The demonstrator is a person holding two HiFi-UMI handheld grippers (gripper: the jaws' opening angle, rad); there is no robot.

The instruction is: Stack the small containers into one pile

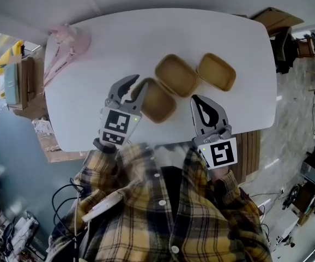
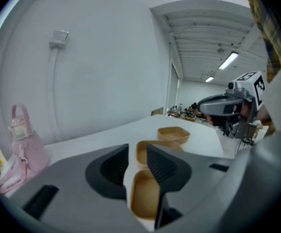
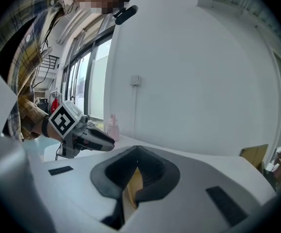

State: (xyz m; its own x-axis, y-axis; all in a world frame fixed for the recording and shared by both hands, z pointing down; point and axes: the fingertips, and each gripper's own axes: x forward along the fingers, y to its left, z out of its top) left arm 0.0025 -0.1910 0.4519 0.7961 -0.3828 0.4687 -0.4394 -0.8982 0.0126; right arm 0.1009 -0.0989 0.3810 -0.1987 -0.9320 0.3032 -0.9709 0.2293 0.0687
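At nearest container (image 1: 158,103) edge, left tongs (image 1: 131,85) gape narrowly; right tongs (image 1: 197,102) are closed and empty. The slim gap risks shoving the rim away.

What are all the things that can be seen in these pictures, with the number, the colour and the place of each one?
table: one, white, middle of the head view
small containers: three, tan, empty, close together in a row on the table
pink bag: one, pink, on the table's far left corner
cardboard box: one, brown, beside the table's far right corner
wall socket: one, white, on the wall behind the table, with a cable hanging from it
shirt: one, yellow and dark checks, on the person
left tongs: one, grey, at the left end container, jaws a little apart
right tongs: one, grey, over the table's near edge, jaws shut
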